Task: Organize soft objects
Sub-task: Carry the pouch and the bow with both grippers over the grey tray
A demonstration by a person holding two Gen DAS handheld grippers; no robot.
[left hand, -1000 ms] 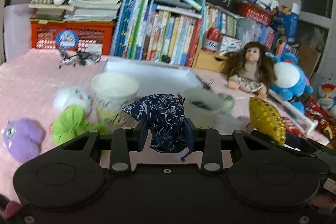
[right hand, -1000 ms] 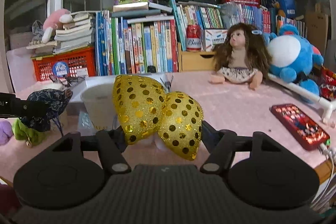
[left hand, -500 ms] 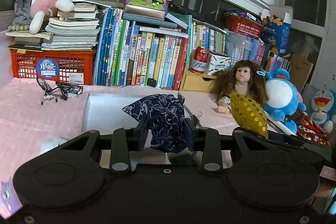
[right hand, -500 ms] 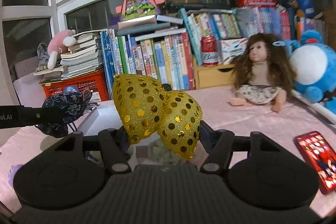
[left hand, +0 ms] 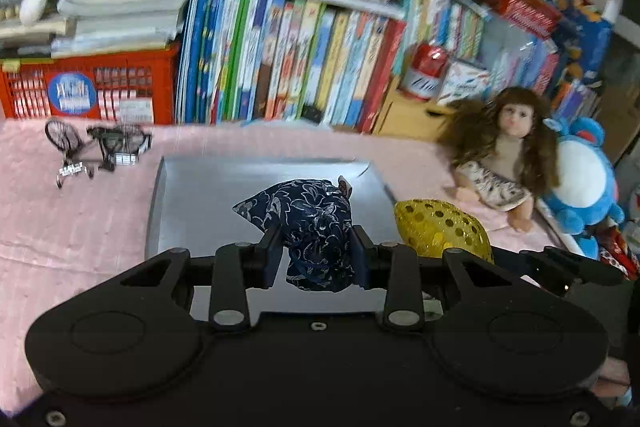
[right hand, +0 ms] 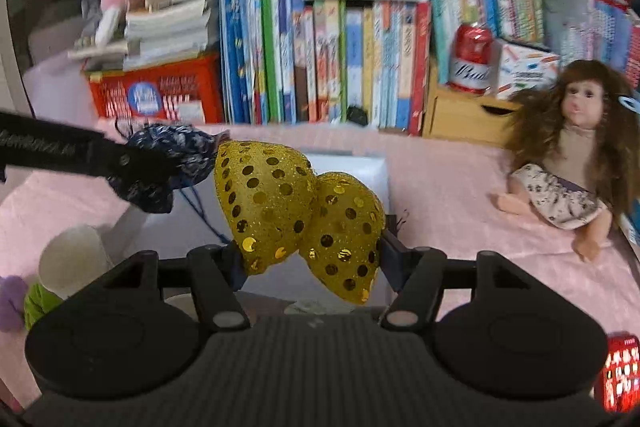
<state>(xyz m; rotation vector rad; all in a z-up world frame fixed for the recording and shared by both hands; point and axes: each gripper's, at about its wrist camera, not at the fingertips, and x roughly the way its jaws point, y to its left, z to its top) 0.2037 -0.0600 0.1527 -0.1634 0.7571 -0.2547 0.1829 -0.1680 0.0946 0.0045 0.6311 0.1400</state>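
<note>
My left gripper is shut on a dark blue floral cloth pouch and holds it above a grey tray on the pink cloth. My right gripper is shut on a gold sequined soft bow and holds it over the same grey tray. The bow also shows in the left wrist view, to the right of the pouch. The pouch shows in the right wrist view, just left of the bow.
A doll and a blue plush sit at the right. Books and a red crate line the back. A white cup, green and purple soft toys lie at the left. A phone lies at the right.
Both grippers have moved forward and tilted down over the grey tray, still holding the pouch and the bow. The two grippers are now closer together.
</note>
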